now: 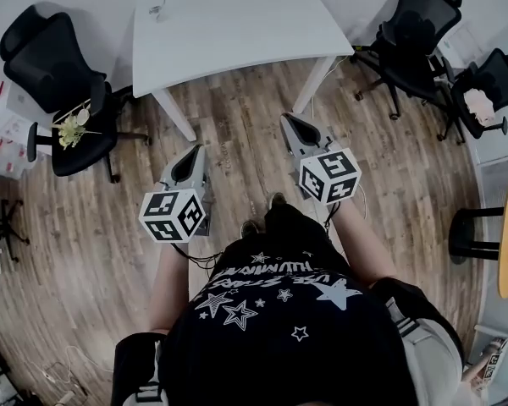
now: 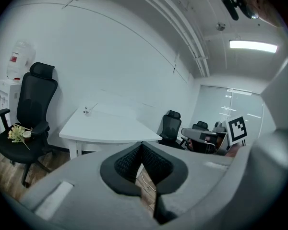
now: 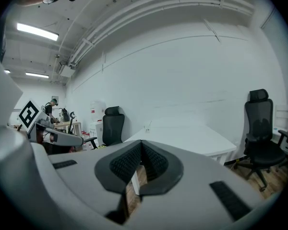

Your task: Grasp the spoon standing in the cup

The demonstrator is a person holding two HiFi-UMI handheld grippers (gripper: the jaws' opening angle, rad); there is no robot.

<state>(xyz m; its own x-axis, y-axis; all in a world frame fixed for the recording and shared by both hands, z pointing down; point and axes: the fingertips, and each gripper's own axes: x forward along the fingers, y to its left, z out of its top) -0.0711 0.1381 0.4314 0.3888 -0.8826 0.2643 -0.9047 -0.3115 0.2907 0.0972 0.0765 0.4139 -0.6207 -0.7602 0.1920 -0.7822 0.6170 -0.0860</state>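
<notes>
Cup (image 1: 157, 10) parked way over at the far left corner of the white tabletop (image 1: 237, 36), with the spoon (image 2: 91, 107) poking up out of it at a slant. Both tiny from here, so no finer detail to give. Left gripper (image 1: 198, 150) and right gripper (image 1: 286, 118) held out over the wood floor (image 1: 237, 125), short of the tabletop's near edge and well apart from the cup. Clenched jaws on the left one, ribbed black pads (image 2: 129, 163) pressed together at the tips, nothing pinched between. Same deal on the right: clamped tip to tip, empty. Black office chair (image 1: 59, 66) off the tabletop's left edge, with a small bunch of pale flowers (image 1: 71, 130) lying on its seat. More black chairs (image 1: 415, 32) out past the right edge.
</notes>
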